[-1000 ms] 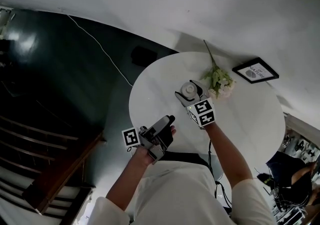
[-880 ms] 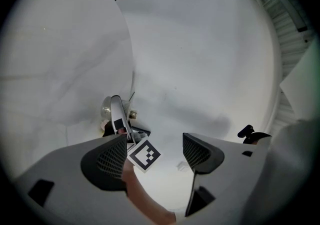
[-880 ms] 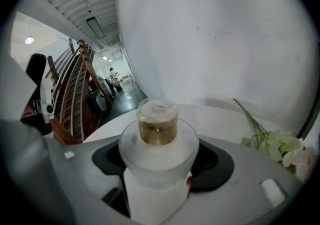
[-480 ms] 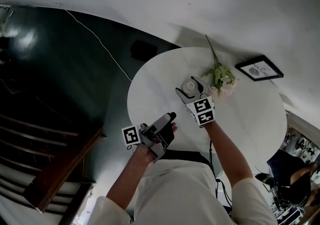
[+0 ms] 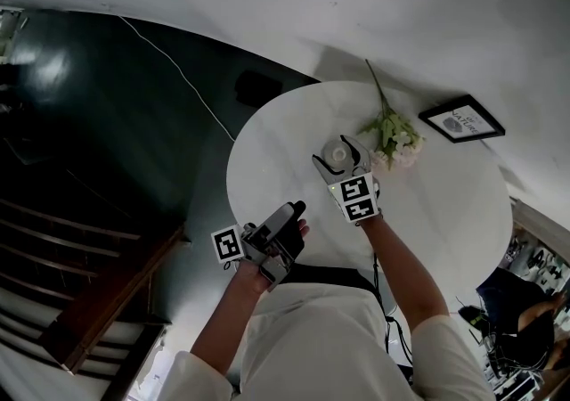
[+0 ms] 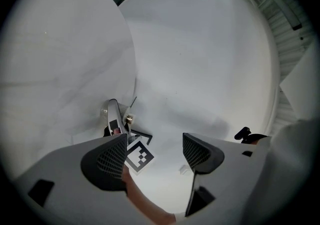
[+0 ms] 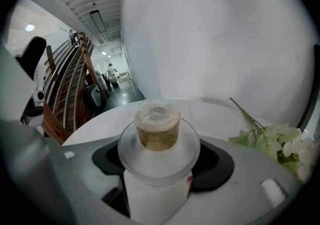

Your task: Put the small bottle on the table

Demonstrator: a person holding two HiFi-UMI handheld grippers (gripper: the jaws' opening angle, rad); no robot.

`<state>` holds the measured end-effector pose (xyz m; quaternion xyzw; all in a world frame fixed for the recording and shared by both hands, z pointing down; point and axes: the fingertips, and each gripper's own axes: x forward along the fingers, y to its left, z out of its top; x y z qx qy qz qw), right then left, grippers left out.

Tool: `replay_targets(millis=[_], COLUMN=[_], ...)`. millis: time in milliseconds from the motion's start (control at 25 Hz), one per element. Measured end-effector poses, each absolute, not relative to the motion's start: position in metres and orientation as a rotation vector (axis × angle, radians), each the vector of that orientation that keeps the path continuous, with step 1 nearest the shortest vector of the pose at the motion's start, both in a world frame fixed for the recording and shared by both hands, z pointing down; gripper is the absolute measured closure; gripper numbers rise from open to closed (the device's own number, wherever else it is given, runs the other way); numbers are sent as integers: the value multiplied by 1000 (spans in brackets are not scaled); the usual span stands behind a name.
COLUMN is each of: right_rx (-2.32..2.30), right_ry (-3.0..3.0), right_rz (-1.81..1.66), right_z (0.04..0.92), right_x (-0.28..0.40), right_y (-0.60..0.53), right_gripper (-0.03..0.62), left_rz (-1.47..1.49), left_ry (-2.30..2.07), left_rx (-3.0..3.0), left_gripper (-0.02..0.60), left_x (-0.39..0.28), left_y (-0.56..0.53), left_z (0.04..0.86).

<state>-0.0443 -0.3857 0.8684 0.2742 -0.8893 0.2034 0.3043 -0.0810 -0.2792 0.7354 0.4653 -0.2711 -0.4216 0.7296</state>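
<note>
The small frosted bottle (image 5: pixel 338 154) with a cork stopper stands upright between the jaws of my right gripper (image 5: pixel 343 157), over the middle of the round white table (image 5: pixel 445 203). In the right gripper view the bottle (image 7: pixel 158 139) fills the centre and the right gripper (image 7: pixel 160 164) is shut on its body. Whether its base touches the tabletop is hidden. My left gripper (image 5: pixel 289 216) hovers at the table's near left edge. In its own view the left gripper (image 6: pixel 155 154) stands open with nothing between its fingers.
A green and white flower sprig (image 5: pixel 392 136) lies just right of the bottle, with a black picture frame (image 5: pixel 461 119) beyond it. Past the table's left edge lies dark floor with a white cable (image 5: pixel 178 74), and a wooden stair rail (image 5: pixel 89 319) stands lower left.
Almost nothing. The right gripper keeps hold of the bottle at the same spot by the flowers. The left gripper has drifted slightly down and left.
</note>
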Motion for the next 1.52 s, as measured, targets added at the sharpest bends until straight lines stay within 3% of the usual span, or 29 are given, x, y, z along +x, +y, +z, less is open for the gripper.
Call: replay_targets(millis=[640,720,1360,1520], right_rx=[703,718,797,817], right_ry=[-2311,-2313,-2384,-2410], right_rz=[352,366,381,447], right_z=[878,875,782,750], right_x=[-38,-37,-6,7], right_y=[-372,-375,-350,-334], right_gripper=[238,214,215,255], left_rz=[-982,-989,-987,-969], left_ry=[-681,-690,-758,-740], left_rx=[1053,1052,1204,1256], left_gripper=[252,252,253,253], left_x=[-88,-89,-92,-83], left_y=[-235,-228,-191,-181], left_z=[711,709,653,634])
